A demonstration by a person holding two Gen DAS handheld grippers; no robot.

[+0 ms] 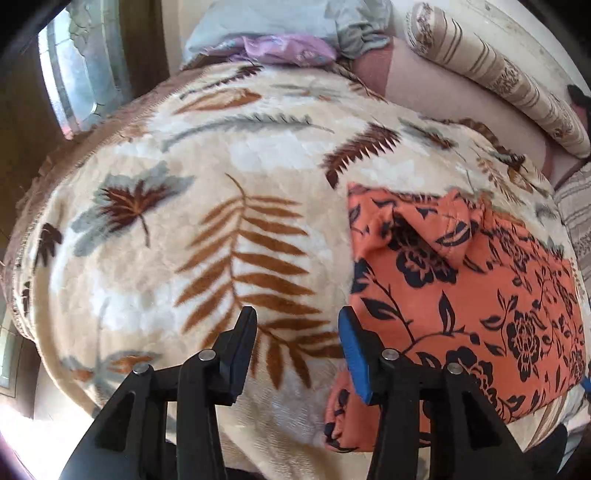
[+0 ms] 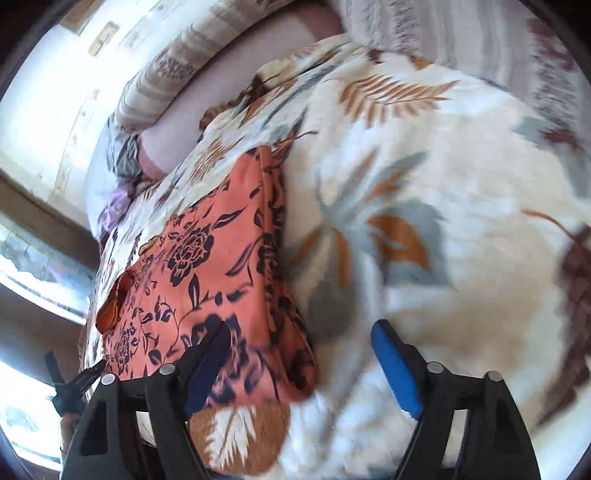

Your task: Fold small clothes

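Observation:
An orange garment with a black flower print (image 1: 461,295) lies folded and flat on the leaf-patterned blanket (image 1: 192,229), at the right of the left wrist view. My left gripper (image 1: 297,334) hovers open just off the garment's left edge. Its blue-padded finger (image 1: 352,350) stands over that edge, and only blanket shows between the fingers. In the right wrist view, which is blurred, the garment (image 2: 207,266) lies at the left. My right gripper (image 2: 303,349) is open wide over its near right corner, its dark finger (image 2: 212,363) above the cloth and its blue pad (image 2: 393,363) over blanket.
The blanket covers a bed. A striped bolster (image 1: 491,70) and a pinkish cushion (image 1: 436,88) lie along the far side. Pale blue and purple cloth (image 1: 288,33) is heaped at the far edge. A window (image 1: 74,74) stands beyond the bed at the left.

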